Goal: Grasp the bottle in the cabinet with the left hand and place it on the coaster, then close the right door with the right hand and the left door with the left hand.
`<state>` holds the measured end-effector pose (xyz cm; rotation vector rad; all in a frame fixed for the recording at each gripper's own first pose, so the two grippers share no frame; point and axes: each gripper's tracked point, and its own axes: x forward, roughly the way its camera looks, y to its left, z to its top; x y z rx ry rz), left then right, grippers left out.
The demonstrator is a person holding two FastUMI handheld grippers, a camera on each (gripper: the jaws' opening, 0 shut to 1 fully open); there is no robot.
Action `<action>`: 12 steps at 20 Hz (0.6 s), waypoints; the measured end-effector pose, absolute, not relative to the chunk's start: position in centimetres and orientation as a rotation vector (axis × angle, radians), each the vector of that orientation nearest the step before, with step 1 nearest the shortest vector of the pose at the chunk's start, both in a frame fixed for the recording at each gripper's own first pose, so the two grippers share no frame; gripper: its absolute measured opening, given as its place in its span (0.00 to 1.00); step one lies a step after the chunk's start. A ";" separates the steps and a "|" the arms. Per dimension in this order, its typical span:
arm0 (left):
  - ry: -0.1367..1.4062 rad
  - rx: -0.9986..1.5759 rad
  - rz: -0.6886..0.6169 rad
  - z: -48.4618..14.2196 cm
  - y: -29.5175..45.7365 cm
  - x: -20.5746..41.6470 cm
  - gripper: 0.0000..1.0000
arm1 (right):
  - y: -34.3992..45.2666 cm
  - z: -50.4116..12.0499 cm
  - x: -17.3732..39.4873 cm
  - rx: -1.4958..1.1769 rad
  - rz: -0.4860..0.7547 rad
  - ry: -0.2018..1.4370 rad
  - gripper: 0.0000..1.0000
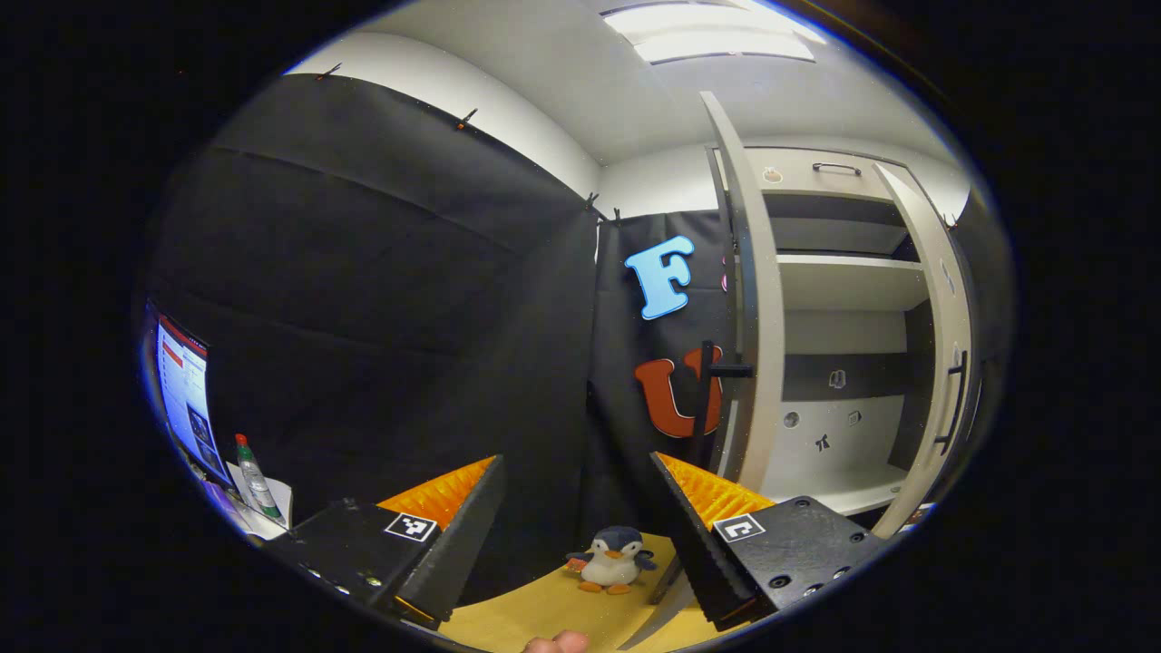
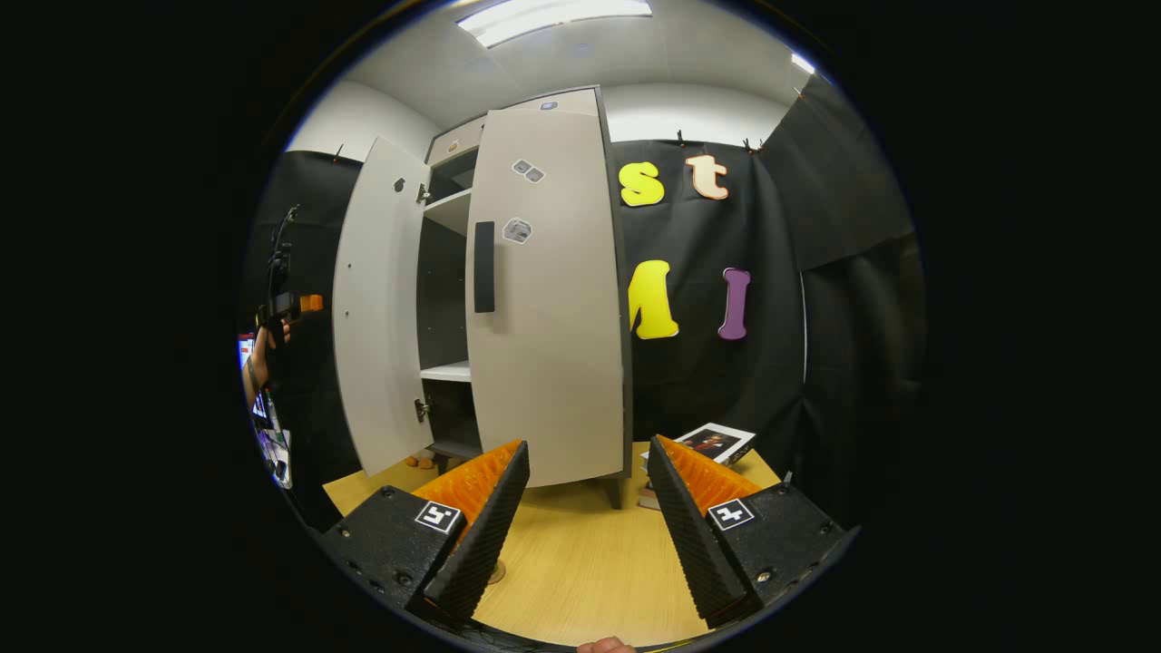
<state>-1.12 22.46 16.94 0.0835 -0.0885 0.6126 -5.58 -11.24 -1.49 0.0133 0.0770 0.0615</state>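
No brand or label writing could be read anywhere. In the left gripper view, a bottle (image 1: 255, 478) stood far left beside a monitor (image 1: 184, 396); the left gripper (image 1: 575, 520) was spread wide and empty above a toy penguin (image 1: 611, 559), with the cabinet (image 1: 839, 349) open at right. In the right gripper view, the right gripper (image 2: 588, 508) gaped empty over the table (image 2: 580, 562), facing the right door (image 2: 549, 299).

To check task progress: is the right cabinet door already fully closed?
No, in the right gripper view the right door stands ajar, with the shelves visible beside it.
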 end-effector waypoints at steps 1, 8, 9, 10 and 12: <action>-0.085 0.077 0.613 16.9 22.8 -0.4 0.95 | -11.2 -1.5 -5.6 0.016 0.060 0.077 0.81; -0.049 0.086 0.613 15.1 23.7 2.1 0.94 | -11.4 -1.4 -5.1 0.008 0.049 0.081 0.81; -0.041 0.061 0.608 14.6 23.5 2.2 0.94 | -11.5 -1.5 -5.2 0.006 0.047 0.079 0.81; -0.031 0.028 0.606 13.9 23.4 1.9 0.87 | -11.7 -1.5 -5.2 0.006 0.041 0.078 0.82; -0.033 -0.002 0.595 13.7 22.5 1.7 1.00 | -12.0 -1.7 -5.5 0.013 0.039 0.078 0.82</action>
